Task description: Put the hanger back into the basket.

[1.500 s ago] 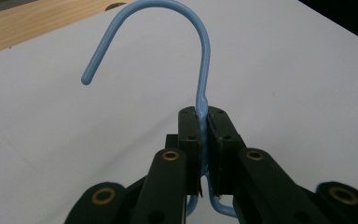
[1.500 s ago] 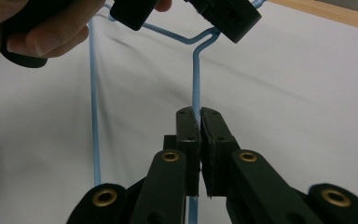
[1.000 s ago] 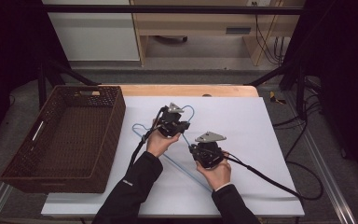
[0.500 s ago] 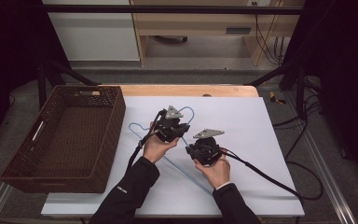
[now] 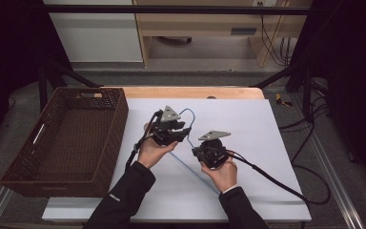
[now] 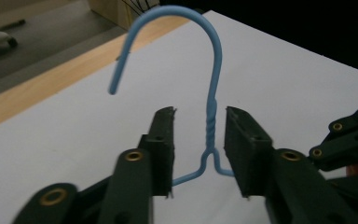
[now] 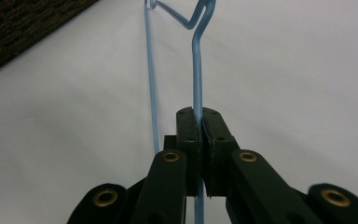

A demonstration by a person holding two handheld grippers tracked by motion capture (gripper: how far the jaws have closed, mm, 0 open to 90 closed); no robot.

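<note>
**Two grippers on one blue wire hanger**

Two hand-held grippers meet over the blue wire hanger (image 5: 189, 143) near the middle of the white worktop (image 5: 267, 157). The left gripper (image 6: 199, 135) has just been opening: its fingers (image 6: 163, 140) now stand apart on either side of the hanger's twisted neck, which rises between them without touching either pad, the hook curving up beyond. The right gripper (image 7: 199, 116) is clenched on one straight wire of the hanger, its fingers (image 7: 188, 135) pressed together with the wire pinched between the pads; a second wire runs alongside, just to the left of them in the right gripper view. From the high view the hanger seems to lie low over the worktop, though whether its far end rests on the surface is hard to tell. A brown wicker basket (image 5: 33, 176) sits at the left edge of the worktop, well apart from both hands.
</note>
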